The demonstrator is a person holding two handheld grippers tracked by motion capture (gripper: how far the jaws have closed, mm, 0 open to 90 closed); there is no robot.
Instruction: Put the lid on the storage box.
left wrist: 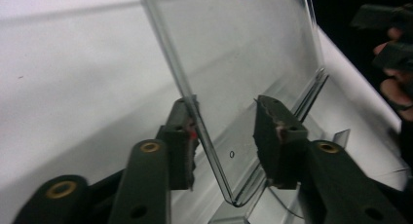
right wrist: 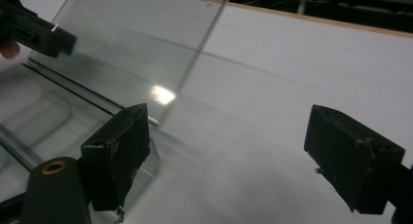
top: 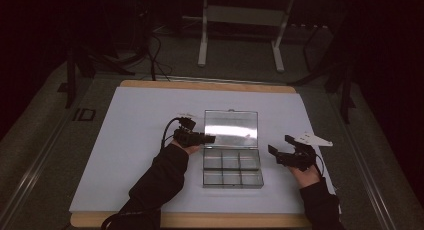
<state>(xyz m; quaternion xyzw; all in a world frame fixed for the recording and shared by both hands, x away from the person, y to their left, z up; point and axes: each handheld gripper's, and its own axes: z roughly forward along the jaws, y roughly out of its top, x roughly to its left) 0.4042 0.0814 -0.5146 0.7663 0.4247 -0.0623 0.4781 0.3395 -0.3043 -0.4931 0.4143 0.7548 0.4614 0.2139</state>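
A: The clear box (top: pixel 232 162) lies mid-table, its lid (top: pixel 231 129) raised. The left gripper (top: pixel 209 138) straddles the lid's edge, jaws apparently not yet pressing.

B: It should close gently. The right gripper (top: pixel 280 145) waits beside, wide open, empty.

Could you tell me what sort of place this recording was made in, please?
Probably a lab or workshop set up for recording, not a home. A white board on a table carries a clear compartment box with its lid raised, and metal stand legs and cables sit on the dark floor behind.
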